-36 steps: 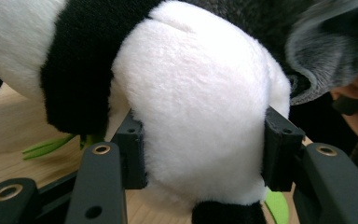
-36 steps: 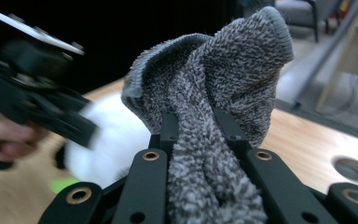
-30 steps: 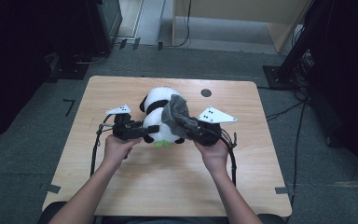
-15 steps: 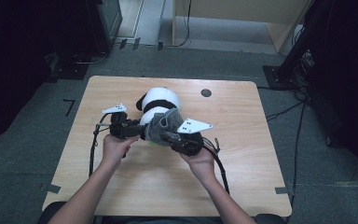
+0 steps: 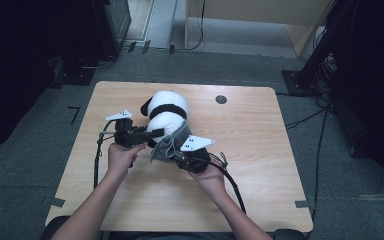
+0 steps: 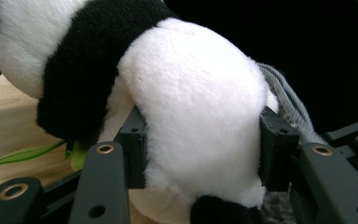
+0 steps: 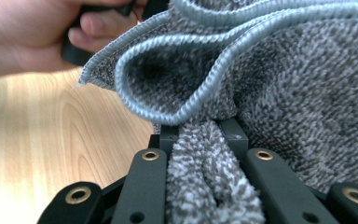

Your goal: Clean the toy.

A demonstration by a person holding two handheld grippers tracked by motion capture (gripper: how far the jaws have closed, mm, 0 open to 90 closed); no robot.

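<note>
A black-and-white panda plush (image 5: 166, 112) lies mid-table. My left gripper (image 5: 155, 134) comes in from the left and is shut on its white rump (image 6: 191, 107), one pad pressing on each side. A grey towelling cloth (image 5: 169, 145) with a pale blue hem hangs against the near side of the panda. My right gripper (image 5: 176, 156) is shut on a bunched fold of this cloth (image 7: 270, 93), which is pinched between the black jaws (image 7: 204, 135). A green felt leaf (image 6: 28, 153) sticks out under the panda's black arm.
The wooden table (image 5: 260, 150) has a small black round hole cover (image 5: 221, 99) at the back right. Cables trail from both grippers toward the near edge. Dark floor and stands surround the table.
My right gripper has come down and to the left, toward the near edge. It has dragged the grey cloth from the panda's top to its near side. The left gripper has stayed put.
</note>
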